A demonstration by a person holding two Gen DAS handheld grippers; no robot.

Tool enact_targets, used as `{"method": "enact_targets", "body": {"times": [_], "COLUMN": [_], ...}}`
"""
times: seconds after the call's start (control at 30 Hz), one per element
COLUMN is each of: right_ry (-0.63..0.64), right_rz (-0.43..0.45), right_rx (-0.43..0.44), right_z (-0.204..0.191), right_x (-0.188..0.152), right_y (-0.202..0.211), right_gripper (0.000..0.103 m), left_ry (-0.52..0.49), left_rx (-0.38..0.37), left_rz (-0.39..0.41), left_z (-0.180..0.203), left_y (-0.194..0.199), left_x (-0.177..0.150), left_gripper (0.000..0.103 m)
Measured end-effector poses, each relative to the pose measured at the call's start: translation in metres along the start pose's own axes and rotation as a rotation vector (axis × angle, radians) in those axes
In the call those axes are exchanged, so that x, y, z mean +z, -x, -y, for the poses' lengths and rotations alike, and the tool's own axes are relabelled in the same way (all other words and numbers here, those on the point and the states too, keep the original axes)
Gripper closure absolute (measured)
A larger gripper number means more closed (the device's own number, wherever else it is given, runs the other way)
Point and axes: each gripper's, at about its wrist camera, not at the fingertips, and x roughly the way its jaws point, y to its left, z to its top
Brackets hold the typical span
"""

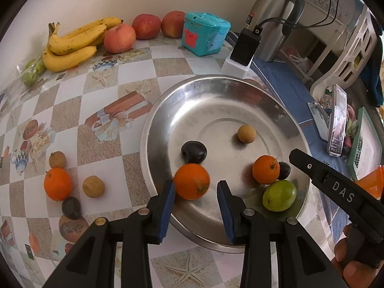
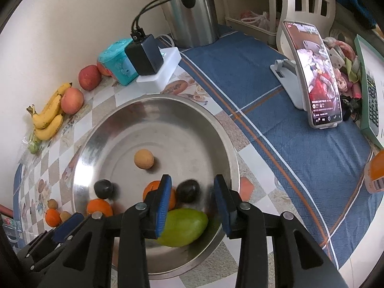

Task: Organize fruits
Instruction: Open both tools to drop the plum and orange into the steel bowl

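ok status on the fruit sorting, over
Left tongs open around orange, pads not pressing. Right tongs open over dark plum in steel bowl. Nothing blocking.

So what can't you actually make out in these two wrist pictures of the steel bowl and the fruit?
- Left wrist view: the small green fruits in a clear bag beside the yellow bananas are squeezed and blurred at the fisheye edge.
- Right wrist view: the orange tangerine in the round steel bowl is half hidden behind a blue finger pad.
- Right wrist view: the orange-capped bottle is cut off by the right edge.
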Motion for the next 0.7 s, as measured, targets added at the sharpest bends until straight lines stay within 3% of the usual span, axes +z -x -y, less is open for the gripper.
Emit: {"method": "enact_targets", "body": {"times": [0.07,0.13,0.33,0.7], "right_ry": [0.011,0.024,0.068,0.118], "right_rz": [0.013,0.027,0.042,0.012], "right_rx": [0.002,0.007,0.017,0.014], "right_z": [-0.003,-0.006,-0.018,-0.032], "right_x": [0.0,0.0,0.0,-0.006], "right_y": [0.004,0.008,0.016,0.018], "right_gripper": [0.061,0.046,0.042,0.04], "left_ry": [-0.004,-0.001,0.044,0.221], "left_rx": [-0.002,0.001,0.018,0.083], "left_rz": [0.007,0.011,0.0,0.018], "left_z": [0.001,0.001,-0.008,-0.054], "left_y": [0.004,0.007,0.011,0.03], "left_x": [0.001,0.002,0.004,0.008], "left_gripper": [0.051,0.047,0.039,0.038]}}
